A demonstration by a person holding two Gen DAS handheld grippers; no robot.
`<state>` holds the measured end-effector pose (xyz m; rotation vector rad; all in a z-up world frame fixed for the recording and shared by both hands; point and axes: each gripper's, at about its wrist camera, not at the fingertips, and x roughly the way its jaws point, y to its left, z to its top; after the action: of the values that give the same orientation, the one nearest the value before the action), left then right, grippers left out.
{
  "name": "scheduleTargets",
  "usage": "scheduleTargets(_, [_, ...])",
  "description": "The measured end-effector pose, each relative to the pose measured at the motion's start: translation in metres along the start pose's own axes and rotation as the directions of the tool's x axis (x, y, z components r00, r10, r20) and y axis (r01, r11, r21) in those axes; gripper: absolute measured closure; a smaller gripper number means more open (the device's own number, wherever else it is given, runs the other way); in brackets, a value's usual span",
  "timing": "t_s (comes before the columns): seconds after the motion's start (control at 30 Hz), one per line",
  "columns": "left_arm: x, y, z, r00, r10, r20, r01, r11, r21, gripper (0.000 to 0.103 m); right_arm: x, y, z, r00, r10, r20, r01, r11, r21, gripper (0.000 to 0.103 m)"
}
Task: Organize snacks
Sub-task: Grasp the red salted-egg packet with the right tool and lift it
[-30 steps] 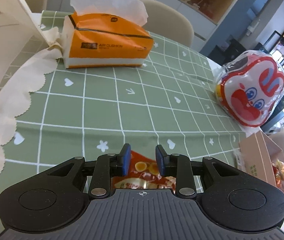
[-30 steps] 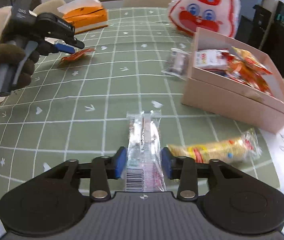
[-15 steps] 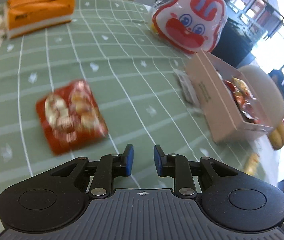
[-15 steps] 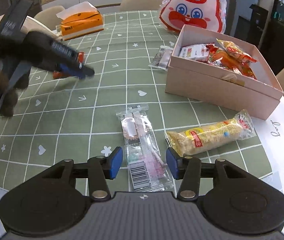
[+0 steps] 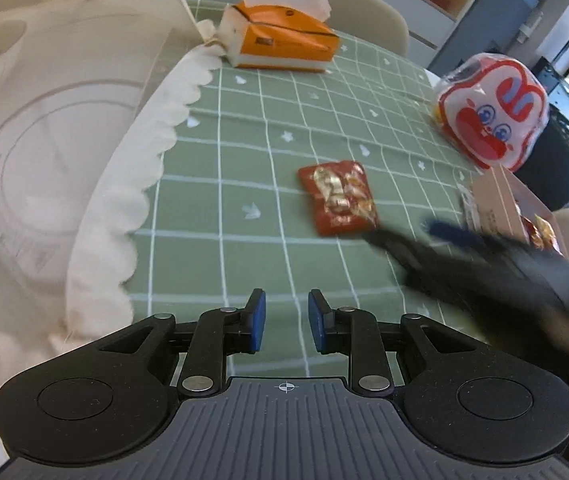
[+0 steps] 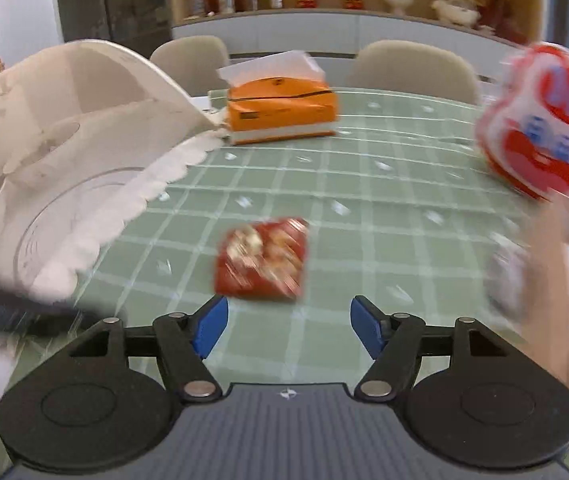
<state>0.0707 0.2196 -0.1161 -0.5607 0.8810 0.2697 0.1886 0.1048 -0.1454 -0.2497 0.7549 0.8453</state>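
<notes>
Red snack pkt [image 6: 262, 258] lies flat on the green tabletop [image 5: 244, 152], mid-cloth, just ahead of the right tool [image 6: 288, 328], whose jaws are opening w/ nothing btwn them. Left tool [image 5: 283, 320]: jaws narrowly apart, empty. Snack box [image 5: 500, 200] far right.

No lettering could be read. The orange tissue box [image 5: 284, 42] bore a small dark label on its side, too blurred to make out. The red snack packet [image 5: 340, 198], lying nearer the camera than the tissue box, showed only gold smears.
</notes>
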Motion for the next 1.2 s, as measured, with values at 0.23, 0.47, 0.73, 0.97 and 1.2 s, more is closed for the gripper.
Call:
scheduleTargets(0.23, [-0.002,0.010,-0.028,0.998,-0.047,-0.049,0.047,0.999,-0.009,0.076,0.061,0.021,0.015,0.996,-0.032,-0.079,0.030,0.999,-0.020,0.028])
scheduleTargets(0.47, [0.008,-0.001,-0.033,0.989,-0.110,-0.101,0.112,0.994,0.018,0.076,0.010,0.008,0.010,0.999,-0.020,-0.048,0.021,1.000,0.016,0.038])
scheduleTargets(0.73, [0.025,-0.063,-0.051,0.959,-0.214,-0.187,0.236,0.966,0.108,0.076,-0.111,-0.060,-0.052,0.975,-0.223,0.008,0.223,0.974,0.049,0.038])
scheduleTargets(0.97, [0.039,-0.131,-0.064,0.941,-0.261,-0.216,0.299,0.940,0.167,0.076,-0.171,-0.135,-0.132,0.904,-0.413,-0.107,0.427,0.866,0.262,0.037])
scheduleTargets(1.2, [0.063,-0.201,-0.073,0.956,-0.189,-0.223,0.246,0.931,0.270,0.076,-0.182,-0.154,-0.186,0.897,-0.413,-0.157,0.442,0.837,0.321,0.036])
